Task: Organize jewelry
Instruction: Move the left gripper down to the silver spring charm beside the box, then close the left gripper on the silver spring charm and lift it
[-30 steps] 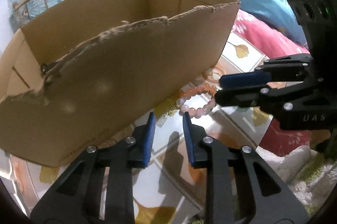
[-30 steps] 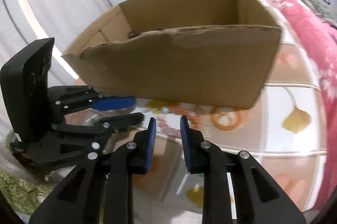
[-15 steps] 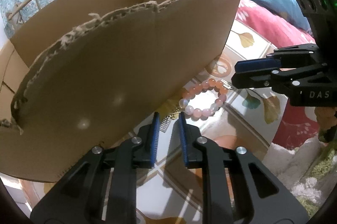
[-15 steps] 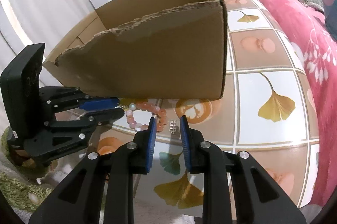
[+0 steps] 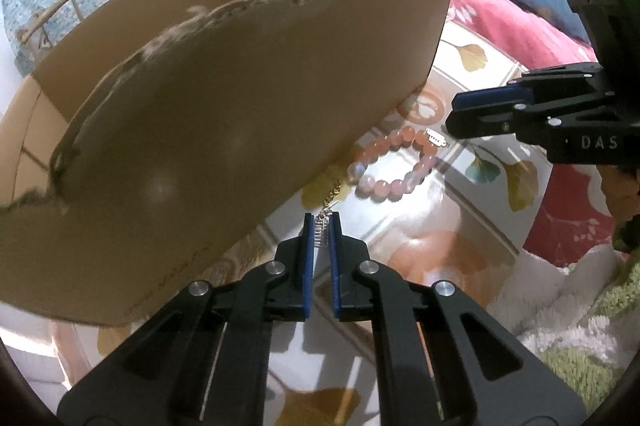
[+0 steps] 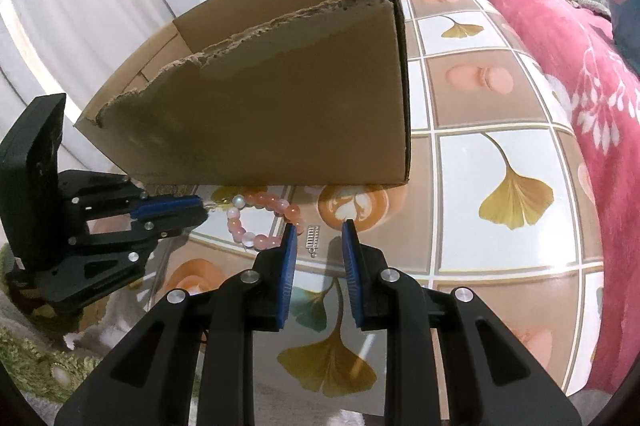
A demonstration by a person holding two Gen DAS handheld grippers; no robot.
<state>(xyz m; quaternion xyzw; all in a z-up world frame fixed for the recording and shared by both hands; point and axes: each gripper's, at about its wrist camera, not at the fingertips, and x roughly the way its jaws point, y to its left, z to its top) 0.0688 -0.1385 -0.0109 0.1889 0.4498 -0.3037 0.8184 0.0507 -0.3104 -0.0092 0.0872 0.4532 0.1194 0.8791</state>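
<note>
Left gripper (image 5: 321,220) with jaws closed in on a small silver charm (image 5: 321,232), pads clamped against it, right gripper (image 6: 319,232) jaws apart above a second silver charm (image 6: 312,237), pink bead bracelet (image 6: 260,220) flat on patterned tabletop (image 6: 500,145), just beside torn cardboard box (image 6: 280,113).

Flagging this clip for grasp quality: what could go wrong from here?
1. The left gripper, jaws just closing, pinches only the small silver charm; it may slip out.
2. The pink beaded bracelet beside its gold chain may get dragged.
3. The tall brown cardboard box stands close; a lift could knock it.
</note>
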